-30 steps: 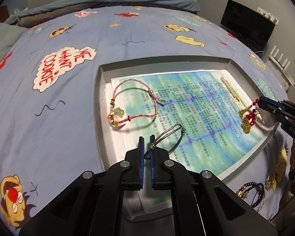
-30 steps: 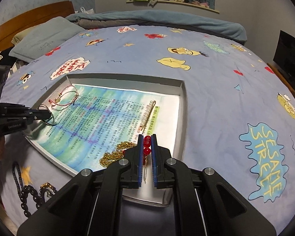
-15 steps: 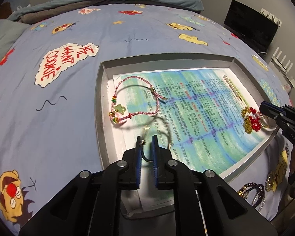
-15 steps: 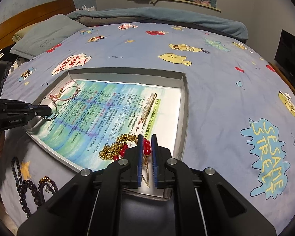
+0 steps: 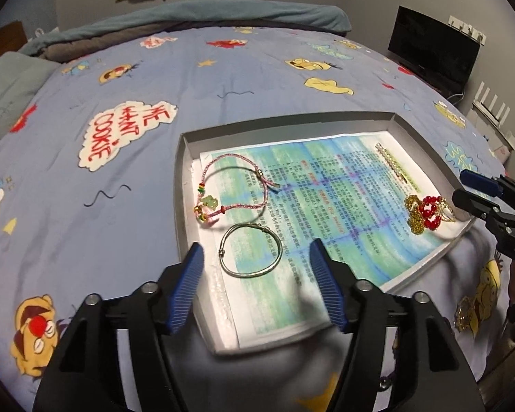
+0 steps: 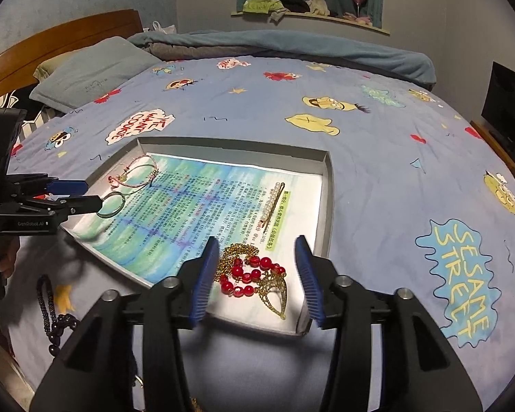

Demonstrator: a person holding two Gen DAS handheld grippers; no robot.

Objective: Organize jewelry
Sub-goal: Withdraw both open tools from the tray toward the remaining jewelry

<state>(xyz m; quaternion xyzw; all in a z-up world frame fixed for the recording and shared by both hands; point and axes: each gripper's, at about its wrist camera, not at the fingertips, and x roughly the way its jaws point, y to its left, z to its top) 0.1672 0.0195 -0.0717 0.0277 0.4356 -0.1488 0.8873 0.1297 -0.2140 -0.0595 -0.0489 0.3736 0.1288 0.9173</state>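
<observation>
A shallow grey tray (image 5: 185,185) lined with printed paper lies on the bed. My left gripper (image 5: 255,257) is open above a silver bangle (image 5: 250,254) lying flat in the tray. A pink cord bracelet (image 5: 231,190) lies just beyond it. My right gripper (image 6: 257,250) is open over a red bead and gold chain necklace (image 6: 254,276) resting in the tray's near corner (image 6: 326,206). A pearl hair clip (image 6: 273,202) lies further in. The right gripper also shows in the left wrist view (image 5: 463,189), and the left gripper in the right wrist view (image 6: 86,194).
The tray sits on a blue cartoon bedspread (image 5: 120,110). A dark bead string (image 6: 48,309) and a gold piece (image 5: 463,312) lie on the bedspread outside the tray. A pillow (image 6: 89,72) and wooden headboard (image 6: 51,41) are at the far end; a black monitor (image 5: 432,48) stands beside the bed.
Both grippers were shut, the left on the silver bangle, the right on the red bead necklace. Both have opened and drawn back; the bangle and necklace now lie in the tray.
</observation>
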